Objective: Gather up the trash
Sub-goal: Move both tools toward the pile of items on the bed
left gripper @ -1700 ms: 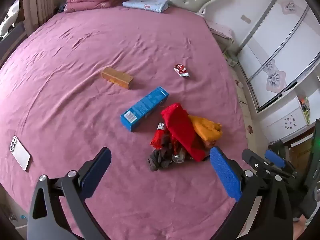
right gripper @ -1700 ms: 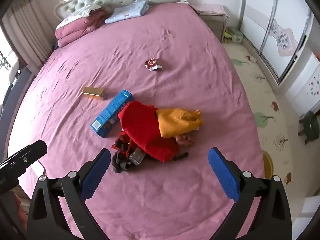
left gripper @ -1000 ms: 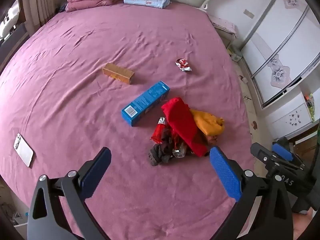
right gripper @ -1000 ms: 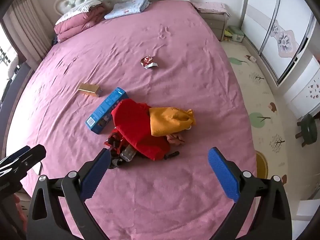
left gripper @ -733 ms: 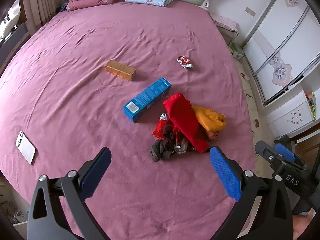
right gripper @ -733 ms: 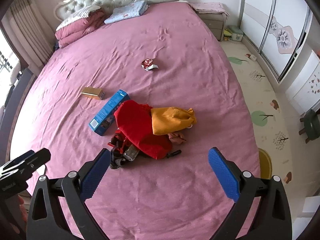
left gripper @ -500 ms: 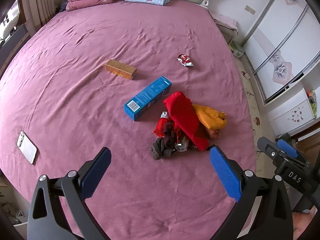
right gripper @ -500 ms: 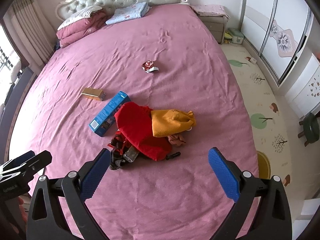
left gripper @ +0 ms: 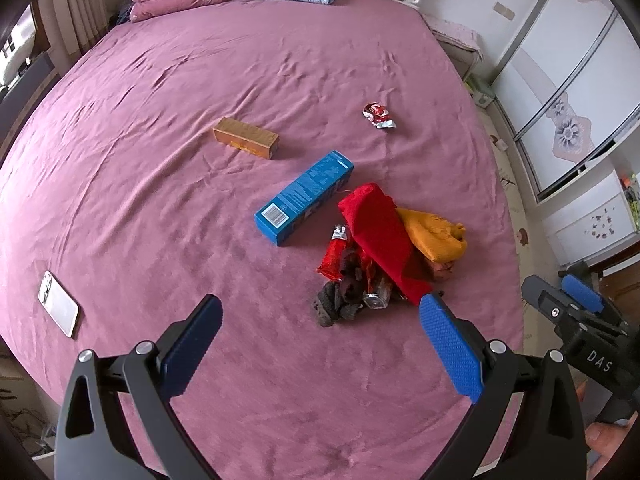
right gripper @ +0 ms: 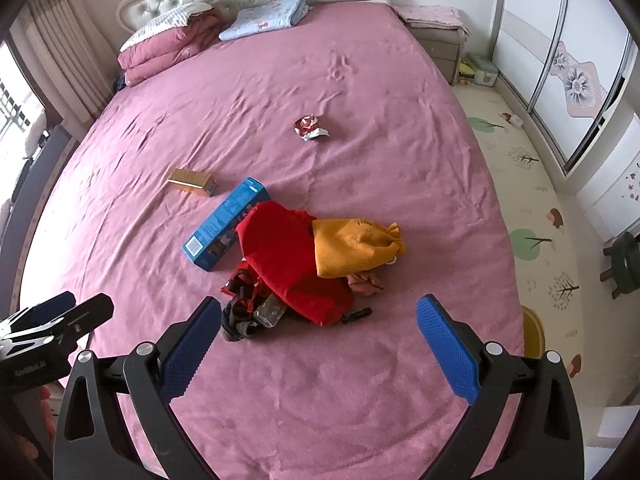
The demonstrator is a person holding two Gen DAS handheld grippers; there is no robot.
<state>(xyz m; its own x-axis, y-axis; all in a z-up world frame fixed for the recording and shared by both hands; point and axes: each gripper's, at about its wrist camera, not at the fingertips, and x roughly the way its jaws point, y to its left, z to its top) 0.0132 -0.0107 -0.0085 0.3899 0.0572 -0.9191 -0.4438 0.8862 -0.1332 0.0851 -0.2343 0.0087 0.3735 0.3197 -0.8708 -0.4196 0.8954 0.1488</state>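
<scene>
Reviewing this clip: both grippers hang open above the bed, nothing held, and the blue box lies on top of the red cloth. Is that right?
Not quite. The blue box lies on the sheet beside the red cloth, and the cloth's edge overlaps the box, as the right wrist view shows. The rest holds: the left gripper and right gripper are both open above the bed, with nothing held.

Even daylight fills a bedroom seen through two fisheye lenses.
Light enters from the window (right gripper: pixel 16 116) at nine o'clock, overexposed to white; shadows on the bedspread (right gripper: pixel 360 92) are soft. Both views stay sharp, with walls bowing and black vignetting at the corners.
</scene>
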